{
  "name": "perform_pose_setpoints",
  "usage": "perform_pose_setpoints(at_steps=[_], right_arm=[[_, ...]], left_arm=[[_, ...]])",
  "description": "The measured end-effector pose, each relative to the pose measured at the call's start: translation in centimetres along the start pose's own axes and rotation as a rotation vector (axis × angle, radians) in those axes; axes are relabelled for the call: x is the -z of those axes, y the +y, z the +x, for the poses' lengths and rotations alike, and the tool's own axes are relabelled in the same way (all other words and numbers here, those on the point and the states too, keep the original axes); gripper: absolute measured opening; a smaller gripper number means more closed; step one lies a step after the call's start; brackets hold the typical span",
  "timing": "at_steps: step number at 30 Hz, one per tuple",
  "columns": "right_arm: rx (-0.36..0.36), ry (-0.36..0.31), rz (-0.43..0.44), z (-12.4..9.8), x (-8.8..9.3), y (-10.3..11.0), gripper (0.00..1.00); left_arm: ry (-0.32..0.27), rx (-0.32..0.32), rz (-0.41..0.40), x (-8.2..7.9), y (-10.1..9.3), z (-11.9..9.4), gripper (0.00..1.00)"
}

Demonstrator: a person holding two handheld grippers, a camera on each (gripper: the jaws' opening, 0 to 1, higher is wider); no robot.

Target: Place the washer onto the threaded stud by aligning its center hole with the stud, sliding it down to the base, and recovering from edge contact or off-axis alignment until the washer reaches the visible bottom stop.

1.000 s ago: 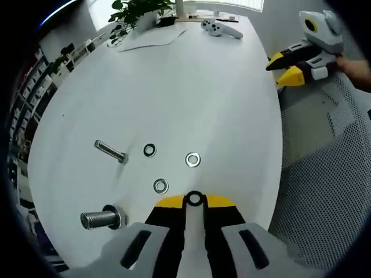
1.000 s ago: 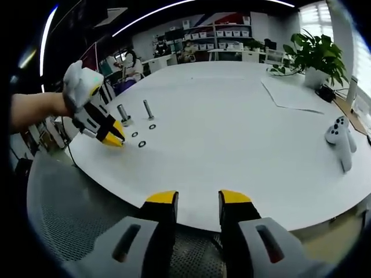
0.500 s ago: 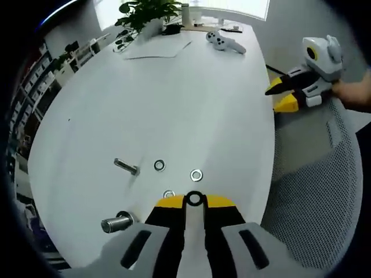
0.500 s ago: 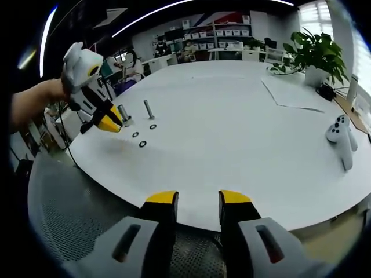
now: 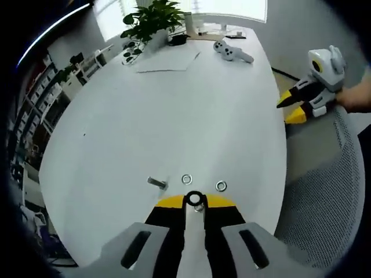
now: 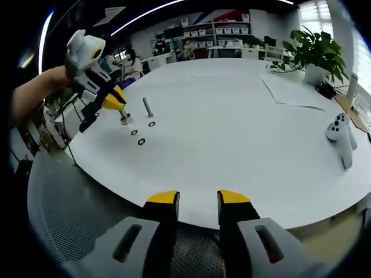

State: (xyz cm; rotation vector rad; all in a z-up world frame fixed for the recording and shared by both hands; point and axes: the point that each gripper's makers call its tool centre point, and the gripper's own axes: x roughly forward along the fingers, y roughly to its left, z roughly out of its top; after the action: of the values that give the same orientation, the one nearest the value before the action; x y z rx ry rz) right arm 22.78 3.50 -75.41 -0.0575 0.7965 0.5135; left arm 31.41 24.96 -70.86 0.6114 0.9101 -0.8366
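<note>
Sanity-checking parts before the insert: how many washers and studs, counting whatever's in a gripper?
Washers: 4, with 3 loose on the table and 1 held in the left gripper
Threaded studs: 2, one thick and one thin
Total: 6

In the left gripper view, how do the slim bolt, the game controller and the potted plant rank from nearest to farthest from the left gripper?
1. The slim bolt, on the table just ahead of the left gripper, slightly to its left.
2. The game controller, far across the table, to the right.
3. The potted plant, at the far edge, to the left; only a little beyond the controller.
</note>
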Motion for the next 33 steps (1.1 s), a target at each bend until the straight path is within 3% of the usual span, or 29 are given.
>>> perform_pose_setpoints(at_steps=[8, 17, 33], right_arm=[[-0.004, 0.005, 0.003, 0.0, 0.1, 0.0, 0.29], [-0.006, 0.007, 0.0, 0.1, 0.1, 0.0, 0.29], [0.0, 0.001, -0.003, 0.1, 0.0, -0.2, 0.29]], left_arm=[[-0.017, -0.054, 0.005, -1.1, 2.1, 0.4, 0.08], [-0.002, -0.109, 0.046, -1.2, 4.0, 1.5, 0.08], [0.027, -0.103, 0.028, -0.8, 5.1, 3.1, 0.08]])
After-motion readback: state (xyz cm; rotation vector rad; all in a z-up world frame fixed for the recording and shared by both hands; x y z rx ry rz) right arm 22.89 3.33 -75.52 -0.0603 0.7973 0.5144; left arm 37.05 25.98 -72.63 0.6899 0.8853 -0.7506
